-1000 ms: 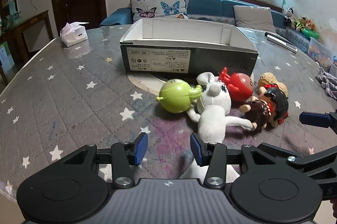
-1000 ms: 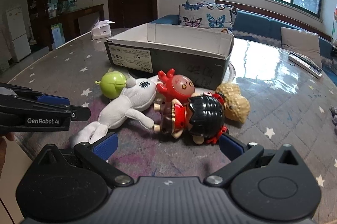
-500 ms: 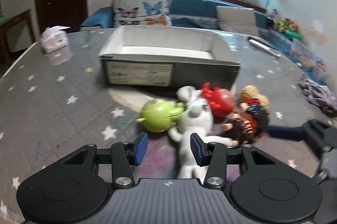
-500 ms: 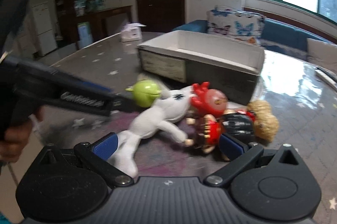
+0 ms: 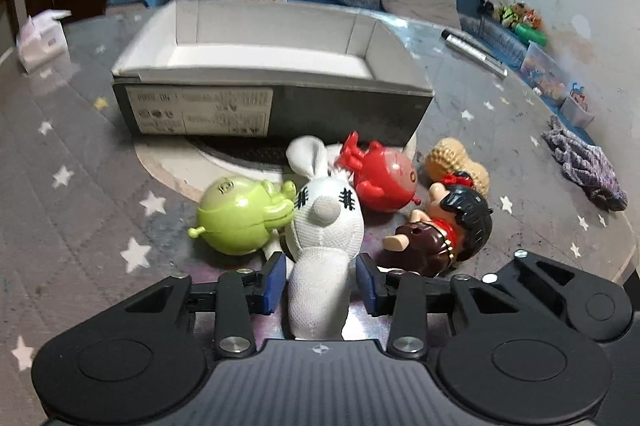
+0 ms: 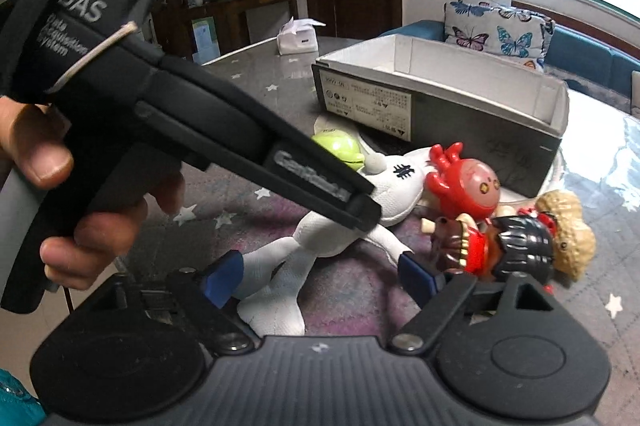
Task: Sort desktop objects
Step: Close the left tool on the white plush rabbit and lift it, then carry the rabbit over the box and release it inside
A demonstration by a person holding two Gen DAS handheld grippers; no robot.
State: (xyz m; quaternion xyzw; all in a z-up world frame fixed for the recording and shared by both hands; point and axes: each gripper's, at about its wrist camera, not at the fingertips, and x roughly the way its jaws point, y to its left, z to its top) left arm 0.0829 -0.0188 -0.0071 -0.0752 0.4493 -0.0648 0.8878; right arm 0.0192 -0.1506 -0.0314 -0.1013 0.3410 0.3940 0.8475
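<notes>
A white plush rabbit (image 5: 324, 226) lies on the table among a green round toy (image 5: 236, 220), a red toy (image 5: 384, 178), a dark-haired doll (image 5: 444, 230) and a tan knitted toy (image 5: 460, 162). My left gripper (image 5: 320, 280) is open, its blue pads either side of the rabbit's body. An open cardboard box (image 5: 272, 74) stands behind the toys. In the right wrist view my right gripper (image 6: 320, 276) is open above the rabbit's legs (image 6: 280, 286), with the doll (image 6: 500, 246) just right of it. The left gripper's body (image 6: 200, 114) crosses that view.
A tissue box (image 5: 42, 36) sits far left on the star-patterned table (image 5: 80, 166). A remote (image 5: 474, 52) and a purple knitted cloth (image 5: 584, 162) lie to the right. A sofa with cushions is behind the table.
My left gripper moved forward and down until its pads straddle the rabbit. The right gripper swung left over the rabbit's legs and narrowed its opening a little.
</notes>
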